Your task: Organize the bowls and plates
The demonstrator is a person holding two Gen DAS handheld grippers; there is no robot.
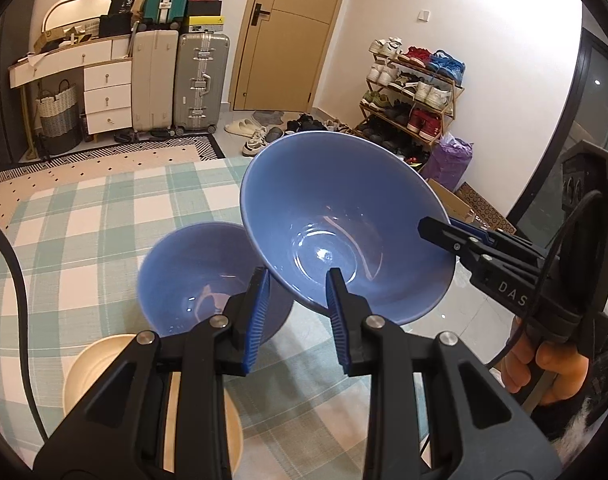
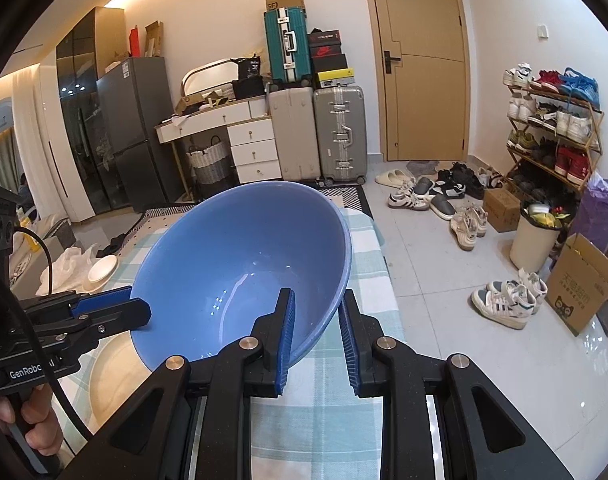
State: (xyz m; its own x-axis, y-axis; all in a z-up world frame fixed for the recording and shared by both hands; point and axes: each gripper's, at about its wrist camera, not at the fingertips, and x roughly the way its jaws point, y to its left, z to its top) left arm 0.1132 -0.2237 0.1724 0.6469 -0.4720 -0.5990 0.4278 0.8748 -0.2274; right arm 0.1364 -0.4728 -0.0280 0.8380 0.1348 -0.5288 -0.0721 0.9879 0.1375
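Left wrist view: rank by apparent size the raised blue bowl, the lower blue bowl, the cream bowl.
1. Raised blue bowl, though nearness inflates it.
2-3. Lower blue bowl and cream bowl: both partly hidden, so unranked.

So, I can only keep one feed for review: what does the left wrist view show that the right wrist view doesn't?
Left wrist only: a small bowl, also blue.
Right wrist only: the fridge and the bin.
Both: the big bowl, tilted, with the left gripper and the right gripper each shut on its rim; the cream plate; the checked cloth; the door.
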